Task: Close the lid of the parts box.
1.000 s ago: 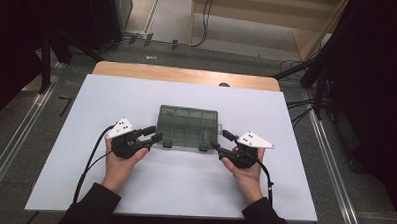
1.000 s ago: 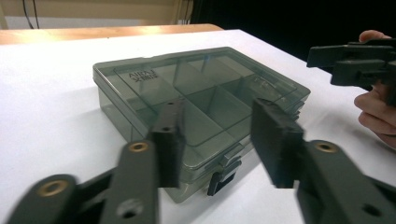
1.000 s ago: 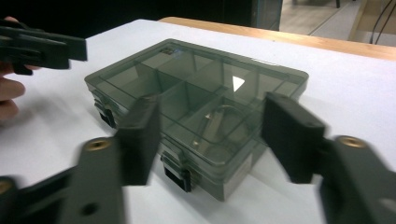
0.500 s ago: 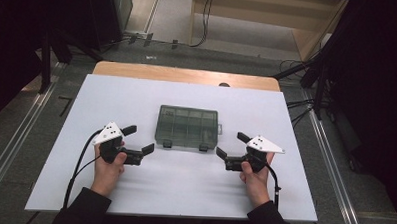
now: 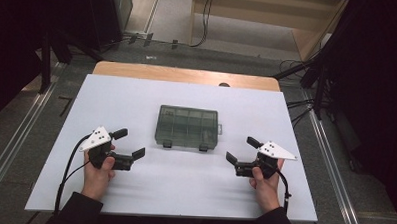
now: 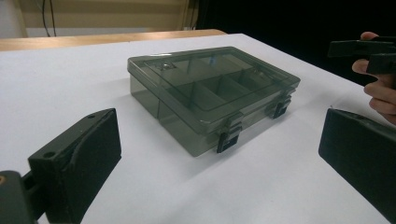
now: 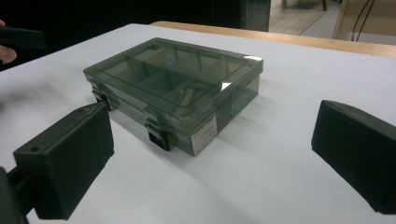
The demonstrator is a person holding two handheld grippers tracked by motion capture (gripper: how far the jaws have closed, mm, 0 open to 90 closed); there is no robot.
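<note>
- The lidded box [image 5: 188, 127] sits shut mid-table [image 5: 137, 95], latches facing the person.
- Left claw [image 5: 129, 145] is left of the box, right claw [image 5: 238, 151] right of it; both gape wide, empty, having just opened.
- Risk: a one-sided grab could skid the smooth box.

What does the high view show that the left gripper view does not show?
High view: both hands, the left gripper and the right gripper, jaws open on either side of the box, plus the floor and cables. Left gripper view: the box's divided compartments and two front latches close up. Both: the closed smoky box on the white table.
</note>
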